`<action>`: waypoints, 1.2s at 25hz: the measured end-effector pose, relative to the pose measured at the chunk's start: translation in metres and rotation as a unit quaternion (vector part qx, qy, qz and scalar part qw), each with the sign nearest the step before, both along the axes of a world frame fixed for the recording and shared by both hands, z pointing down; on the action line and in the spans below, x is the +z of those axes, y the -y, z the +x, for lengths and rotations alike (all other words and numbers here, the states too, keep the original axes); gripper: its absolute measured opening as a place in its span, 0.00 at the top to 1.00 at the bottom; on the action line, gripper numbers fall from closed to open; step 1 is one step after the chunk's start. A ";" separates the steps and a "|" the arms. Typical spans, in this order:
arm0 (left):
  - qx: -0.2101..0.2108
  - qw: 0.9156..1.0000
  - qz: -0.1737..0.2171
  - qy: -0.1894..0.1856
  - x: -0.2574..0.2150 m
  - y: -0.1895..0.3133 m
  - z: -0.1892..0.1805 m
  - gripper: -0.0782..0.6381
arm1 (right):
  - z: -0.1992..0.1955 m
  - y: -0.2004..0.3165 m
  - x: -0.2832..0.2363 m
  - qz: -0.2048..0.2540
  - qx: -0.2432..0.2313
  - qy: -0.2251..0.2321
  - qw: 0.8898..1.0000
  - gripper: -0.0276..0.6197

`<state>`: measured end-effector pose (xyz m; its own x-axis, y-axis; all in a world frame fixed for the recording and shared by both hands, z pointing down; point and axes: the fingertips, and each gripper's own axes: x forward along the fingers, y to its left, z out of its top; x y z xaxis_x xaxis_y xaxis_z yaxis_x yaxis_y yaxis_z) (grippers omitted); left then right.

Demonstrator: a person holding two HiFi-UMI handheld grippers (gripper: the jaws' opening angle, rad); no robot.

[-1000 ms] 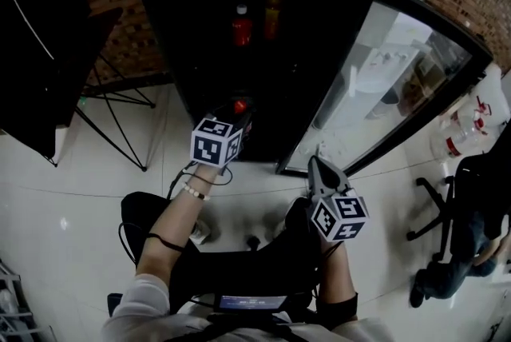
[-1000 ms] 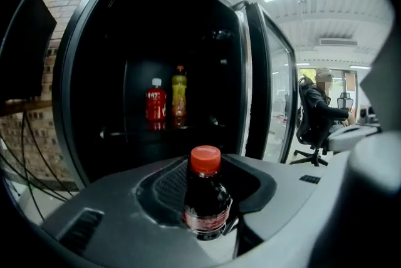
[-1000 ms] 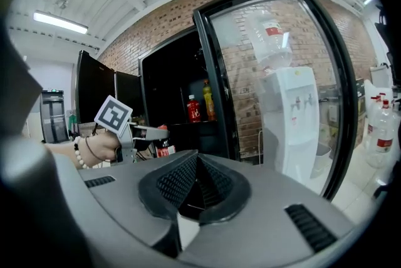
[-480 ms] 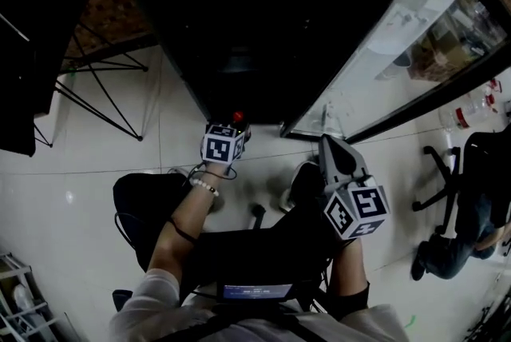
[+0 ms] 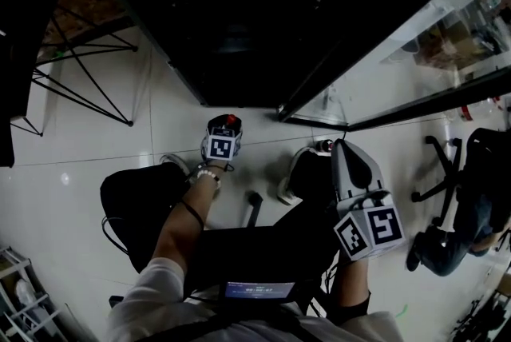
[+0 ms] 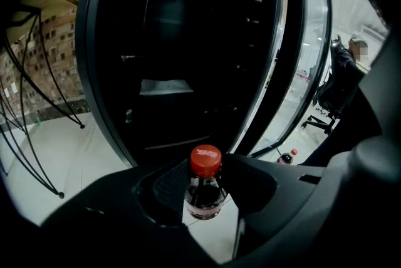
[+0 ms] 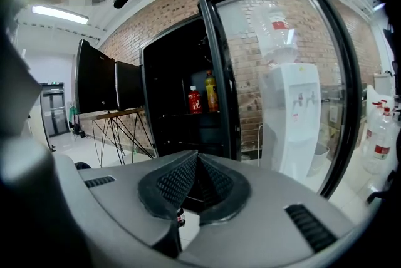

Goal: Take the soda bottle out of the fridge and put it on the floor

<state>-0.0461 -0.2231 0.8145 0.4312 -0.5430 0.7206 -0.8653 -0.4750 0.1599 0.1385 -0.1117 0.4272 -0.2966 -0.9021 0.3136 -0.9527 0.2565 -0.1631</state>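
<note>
Pale floor (image 5: 104,149) before the open black fridge (image 5: 239,45), its glass door (image 5: 415,37) swung to the right. The right gripper (image 7: 196,176), jaws closed together on nothing, hangs near the door's lower edge; the left gripper (image 5: 225,127) sits low in front of the fridge's base. Its jaws clasp the upright, red-capped soda bottle (image 6: 204,191) by the neck, outside the fridge, close over the floor.

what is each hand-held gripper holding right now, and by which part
The left hand-held gripper grips the soda bottle by its neck, just below the red cap. The right hand-held gripper holds nothing.
</note>
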 end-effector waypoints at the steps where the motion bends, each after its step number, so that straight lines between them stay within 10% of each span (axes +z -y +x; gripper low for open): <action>1: -0.003 1.000 -0.006 0.004 0.012 0.000 -0.003 0.68 | 0.001 0.000 0.001 -0.002 0.002 0.001 1.000 0.94; 30: 0.034 0.996 -0.046 0.063 0.179 -0.019 -0.007 0.67 | 0.011 0.017 0.027 -0.044 0.027 0.001 0.999 0.94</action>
<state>-0.0534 -0.2040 0.9935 0.3679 -0.4442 0.8169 -0.8477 -0.5214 0.0983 0.1490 -0.1291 0.4542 -0.2482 -0.8862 0.3913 -0.9645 0.1885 -0.1848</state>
